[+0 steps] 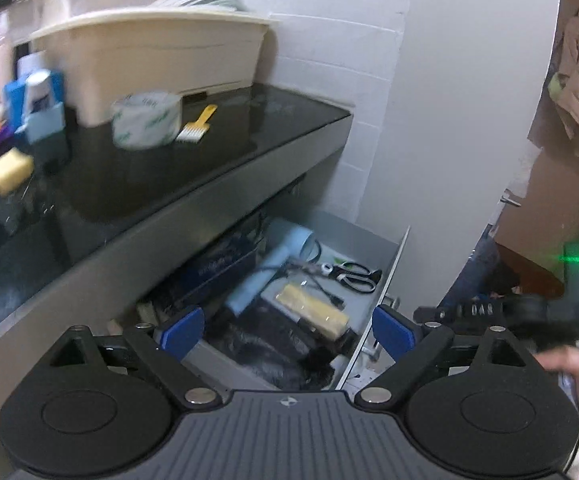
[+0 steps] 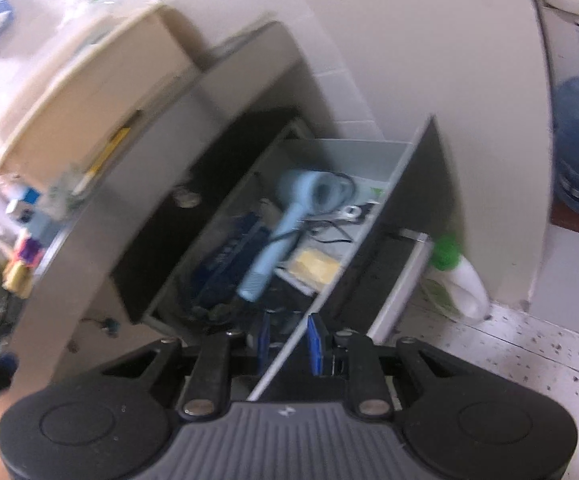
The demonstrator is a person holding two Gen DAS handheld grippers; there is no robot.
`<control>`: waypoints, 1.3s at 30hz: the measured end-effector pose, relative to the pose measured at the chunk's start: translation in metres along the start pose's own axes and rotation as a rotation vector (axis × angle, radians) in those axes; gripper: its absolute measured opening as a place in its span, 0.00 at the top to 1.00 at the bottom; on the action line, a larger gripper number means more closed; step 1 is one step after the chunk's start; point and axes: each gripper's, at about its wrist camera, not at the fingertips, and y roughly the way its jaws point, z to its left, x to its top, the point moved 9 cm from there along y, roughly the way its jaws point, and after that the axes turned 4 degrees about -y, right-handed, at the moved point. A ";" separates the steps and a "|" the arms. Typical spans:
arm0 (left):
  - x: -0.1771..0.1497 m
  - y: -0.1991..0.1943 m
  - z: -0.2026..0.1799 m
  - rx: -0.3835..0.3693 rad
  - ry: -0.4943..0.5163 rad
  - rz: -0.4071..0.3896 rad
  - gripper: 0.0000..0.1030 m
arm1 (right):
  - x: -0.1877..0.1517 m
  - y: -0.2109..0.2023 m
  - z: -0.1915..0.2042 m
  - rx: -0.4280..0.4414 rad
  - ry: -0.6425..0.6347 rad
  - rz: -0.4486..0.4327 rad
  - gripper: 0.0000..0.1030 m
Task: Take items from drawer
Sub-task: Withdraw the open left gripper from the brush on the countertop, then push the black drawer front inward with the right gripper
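Right gripper: was seen with its blue pads set narrowly, one to each side of the drawer front panel; whether the panel was actually pinched could not be told through the blur. It was judged to be placed there to keep the drawer pulled out.
Left gripper: was held wide apart, empty, above the open drawer, presumably readied for the first pick.
Drawer: was found open below the dark countertop, grey inside and crowded.
Hair dryer: pale blue, was laid diagonally on top of the other contents, nozzle toward the far wall, handle toward the near end; it was judged the easiest item to take.
Yellow block in clear wrap: was laid just beside the dryer handle.
Scissors: black-handled, were laid near the front panel.
Dark blue box: was tucked under the counter edge.
Black bag: was crumpled at the near end.
Countertop items: a tape roll, a small yellow brush and a beige bin were set well apart from the drawer.
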 end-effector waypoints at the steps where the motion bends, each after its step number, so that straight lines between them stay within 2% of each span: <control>1: -0.009 -0.002 0.002 0.009 -0.004 0.000 0.11 | -0.002 0.004 -0.006 -0.023 0.007 0.002 0.81; 5: -0.039 -0.010 0.007 0.020 -0.028 -0.003 0.11 | -0.012 0.028 -0.033 -0.118 0.017 0.045 0.81; 11: -0.071 -0.026 0.018 0.116 -0.075 -0.008 0.10 | -0.023 0.067 -0.056 -0.179 0.052 0.081 0.81; 14: -0.074 -0.036 0.021 0.122 -0.089 -0.022 0.10 | -0.019 0.082 -0.058 -0.206 0.041 0.074 0.80; 16: -0.072 -0.042 0.023 0.125 -0.100 -0.029 0.09 | -0.019 0.093 -0.059 -0.225 0.051 0.102 0.71; 20: -0.067 -0.050 0.026 0.119 -0.124 -0.049 0.06 | -0.021 0.110 -0.065 -0.279 0.072 0.138 0.71; 26: -0.060 -0.055 0.026 0.125 -0.124 -0.061 0.06 | -0.023 0.125 -0.067 -0.273 0.111 0.159 0.71; 30: -0.057 -0.056 0.022 0.104 -0.113 -0.061 0.06 | -0.024 0.133 -0.069 -0.284 0.123 0.171 0.75; 39: -0.058 -0.056 0.020 0.079 -0.113 -0.069 0.06 | -0.026 0.142 -0.076 -0.232 0.170 0.183 0.77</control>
